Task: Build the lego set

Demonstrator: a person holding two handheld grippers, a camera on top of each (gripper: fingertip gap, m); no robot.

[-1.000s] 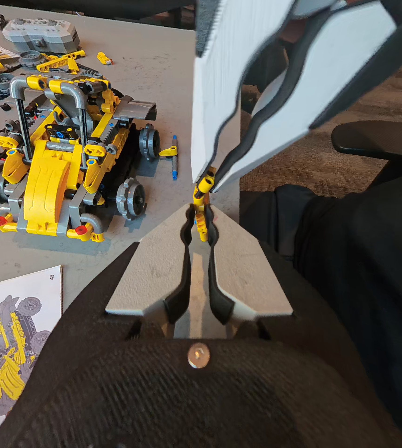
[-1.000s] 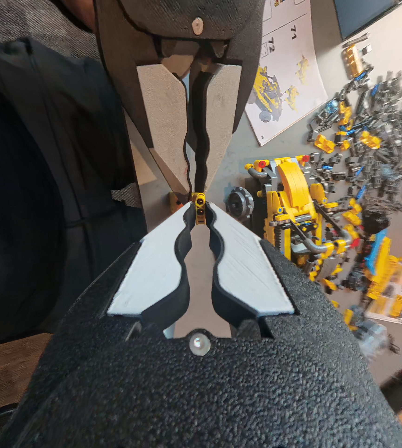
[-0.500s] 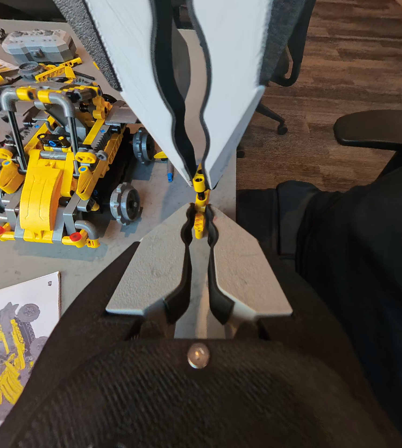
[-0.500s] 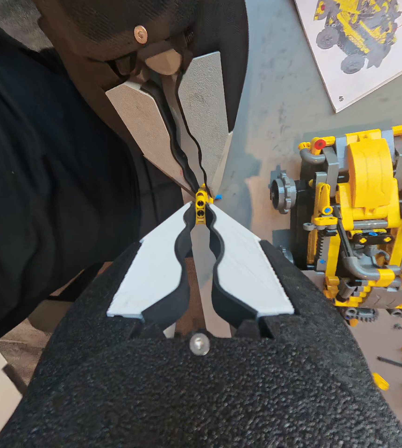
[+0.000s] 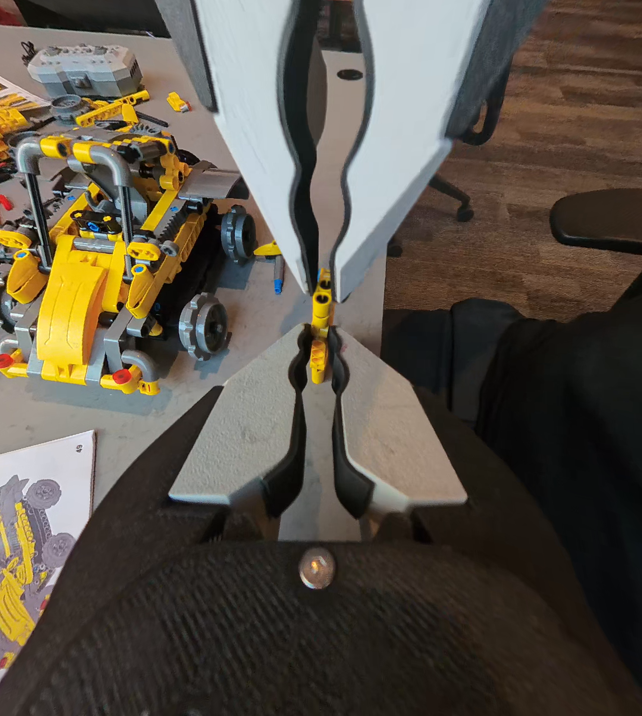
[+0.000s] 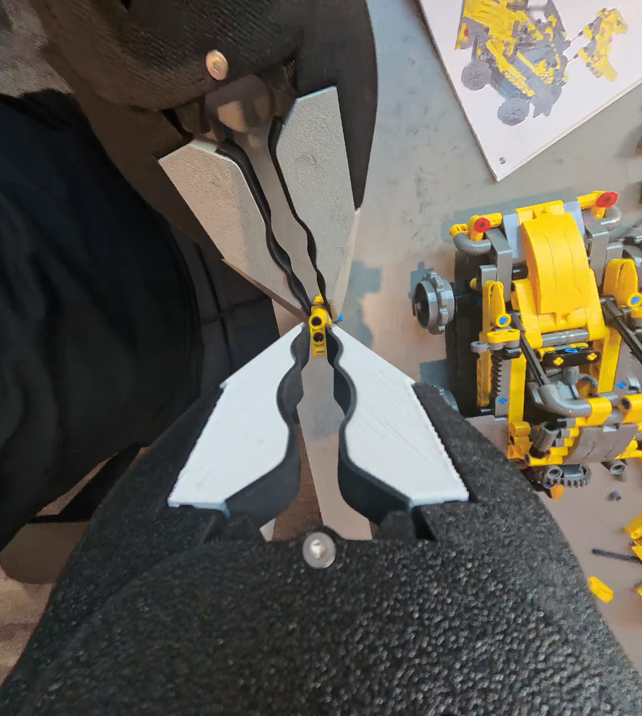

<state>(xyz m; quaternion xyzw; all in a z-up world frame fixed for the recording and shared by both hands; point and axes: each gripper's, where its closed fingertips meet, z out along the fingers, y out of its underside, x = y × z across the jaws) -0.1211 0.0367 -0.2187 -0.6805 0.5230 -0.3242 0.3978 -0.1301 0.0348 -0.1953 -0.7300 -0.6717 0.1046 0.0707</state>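
My left gripper is shut on the near end of a small yellow brick piece, held in the air over the table's right edge. My right gripper, white-fingered, comes down from above and is shut on a yellow holed connector that meets the left's piece tip to tip. In the right wrist view my right gripper pinches the yellow connector, and the left gripper faces it from above. The yellow and grey brick vehicle stands on the grey table to the left.
An instruction booklet lies at the front left, also in the right wrist view. Loose yellow, grey and black parts and a grey battery box lie behind the vehicle. A black chair armrest and a person's dark clothing are right. Less than 4 cm separates the two grippers' tips.
The right gripper has swung from slanting in at the upper right to pointing straight down at the left gripper. Both stay shut on the joined yellow pieces.
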